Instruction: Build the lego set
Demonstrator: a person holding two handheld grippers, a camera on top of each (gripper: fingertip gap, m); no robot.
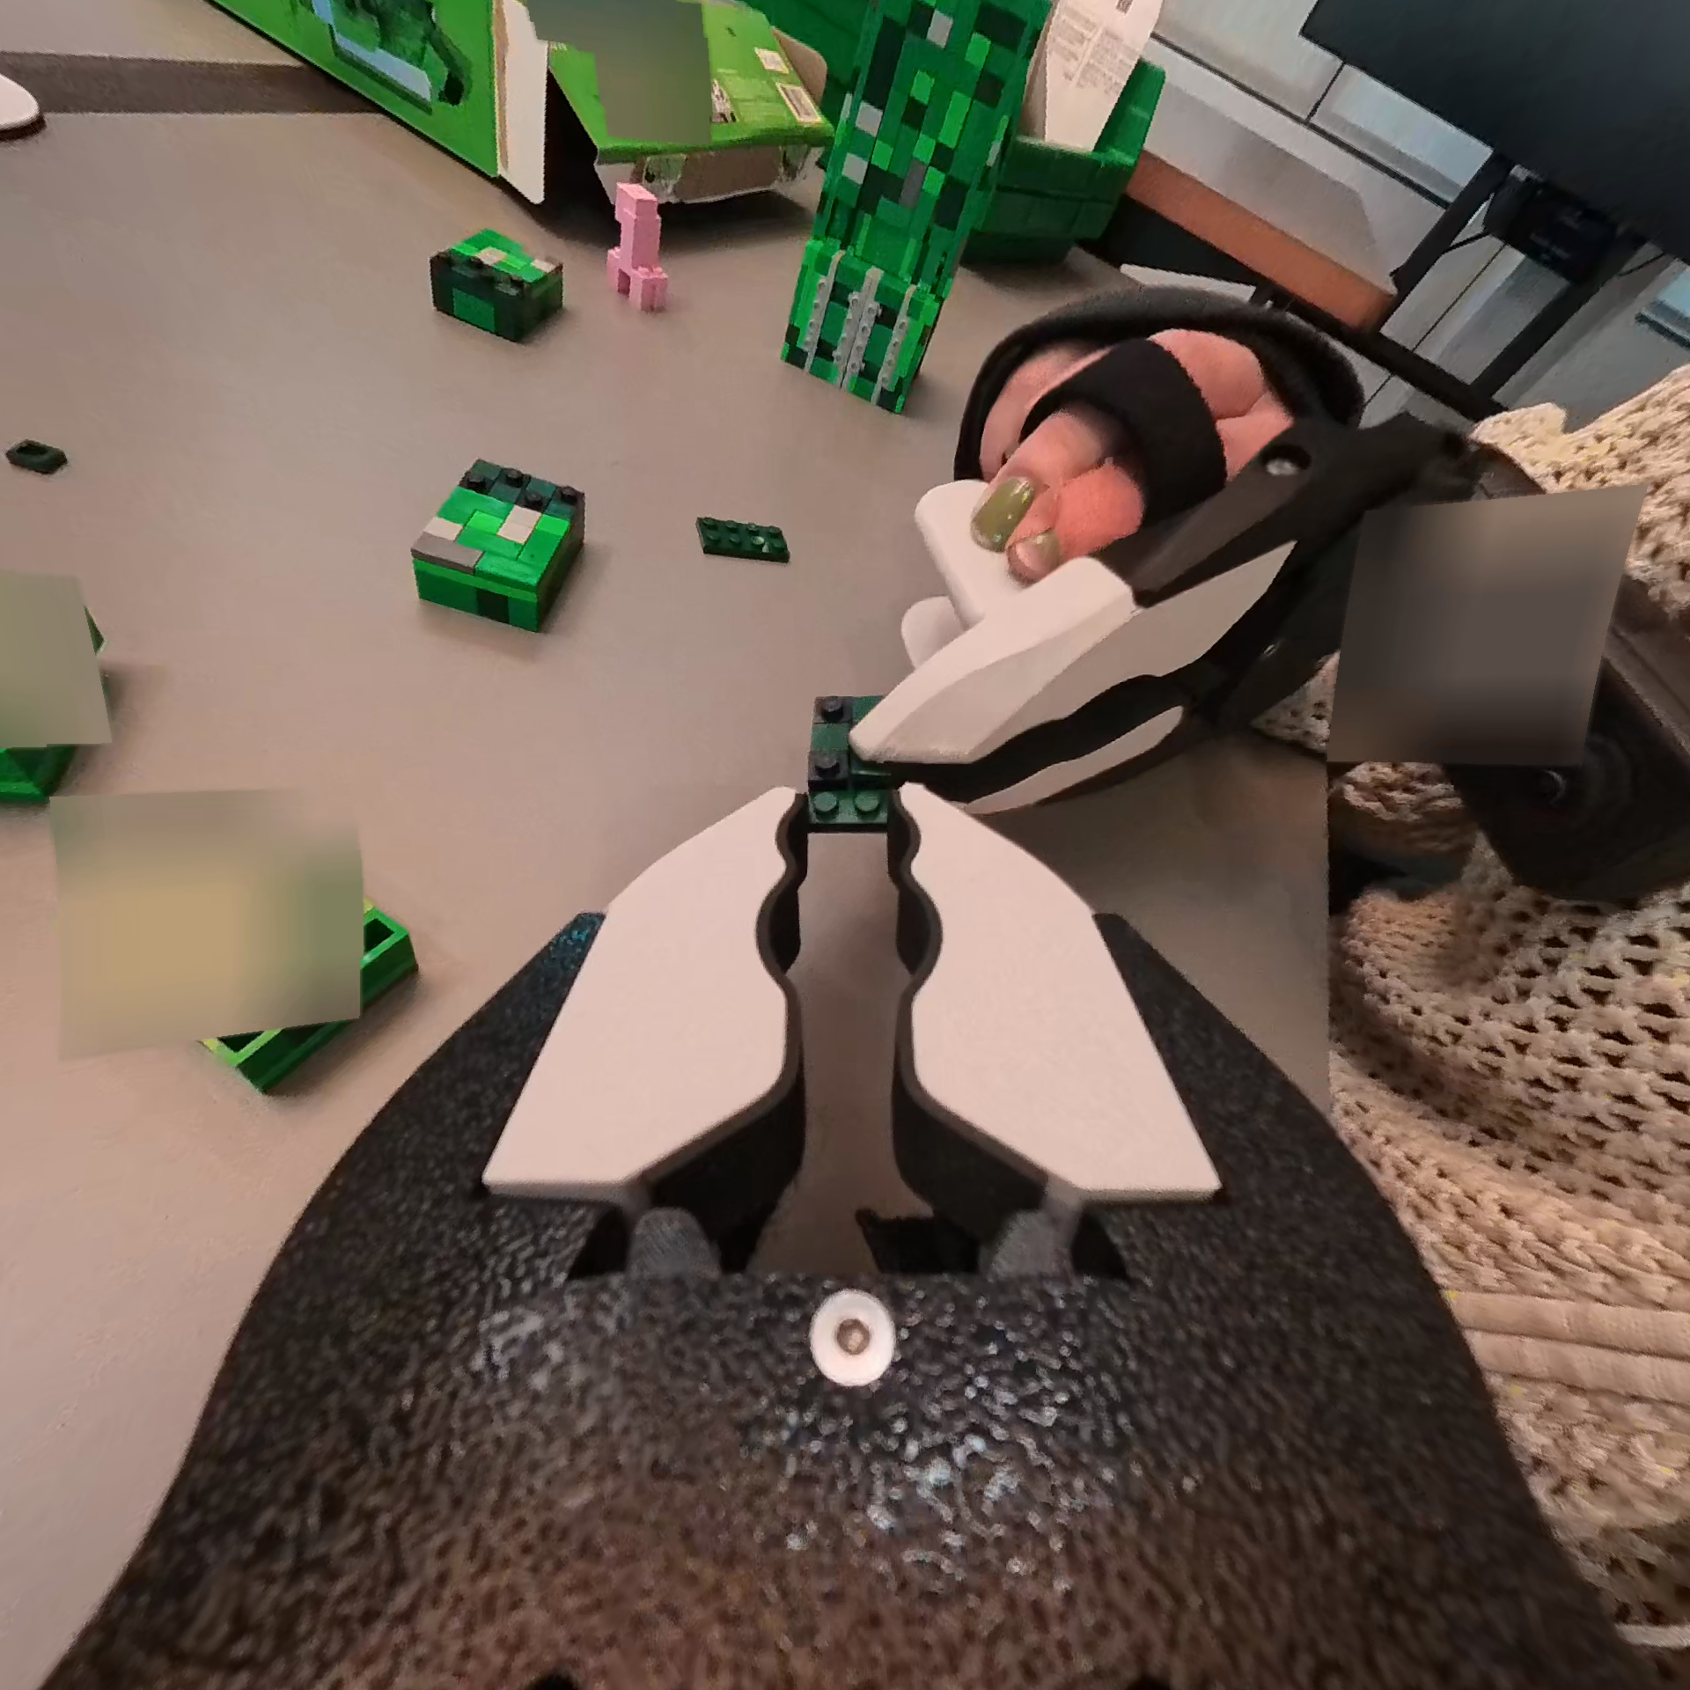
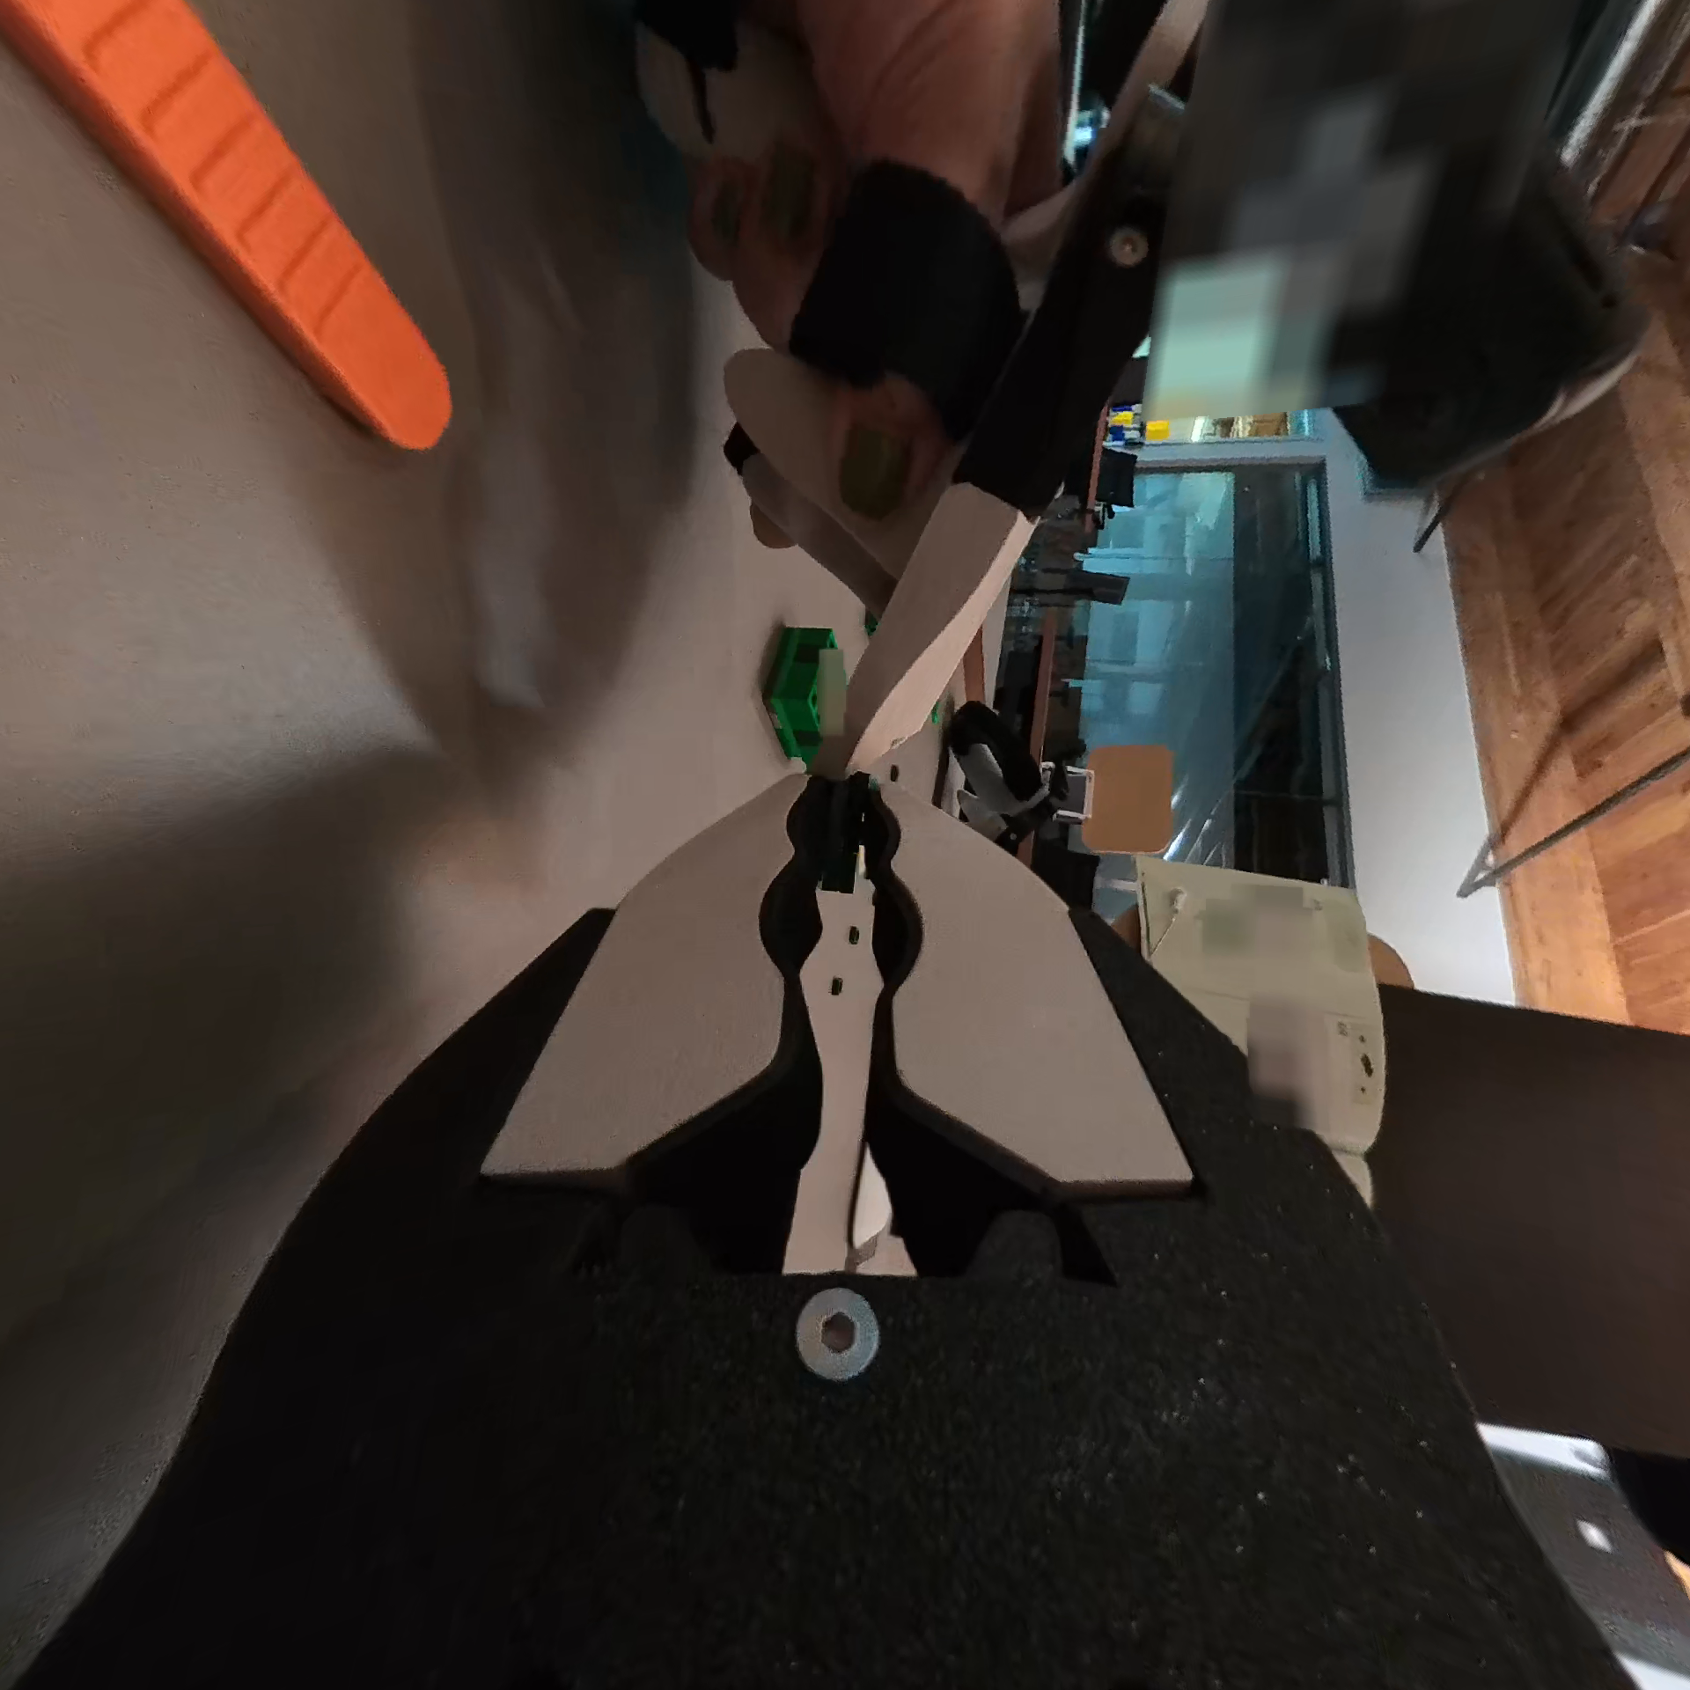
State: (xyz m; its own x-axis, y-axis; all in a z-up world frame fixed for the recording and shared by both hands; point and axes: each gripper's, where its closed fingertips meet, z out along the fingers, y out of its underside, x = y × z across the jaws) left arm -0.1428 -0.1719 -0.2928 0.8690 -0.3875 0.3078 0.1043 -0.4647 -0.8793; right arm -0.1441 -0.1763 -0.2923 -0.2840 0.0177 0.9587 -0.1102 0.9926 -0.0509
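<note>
A small dark green plate assembly [image 1: 849, 805] is held above the grey table [image 1: 274, 366] between both grippers. My left gripper [image 1: 846, 818] is shut on its near end. My right gripper [image 1: 869, 759] comes in from the right, and its white fingertips are clamped on the top plates of the same assembly. In the right wrist view my right gripper [image 2: 841, 809] is nearly closed on the dark green assembly [image 2: 839, 860]. The left gripper's white finger [image 2: 924, 622] reaches down to meet it. How the plates join is hidden by the fingertips.
On the table stand a tall green creeper model [image 1: 905, 183], two green blocks [image 1: 498, 549] [image 1: 497, 283], a pink figure [image 1: 636, 247], a loose dark green plate [image 1: 743, 538] and the green set box [image 1: 439, 82]. An orange brick separator [image 2: 247, 210] lies nearby. Knit fabric [image 1: 1509, 1143] is at the right.
</note>
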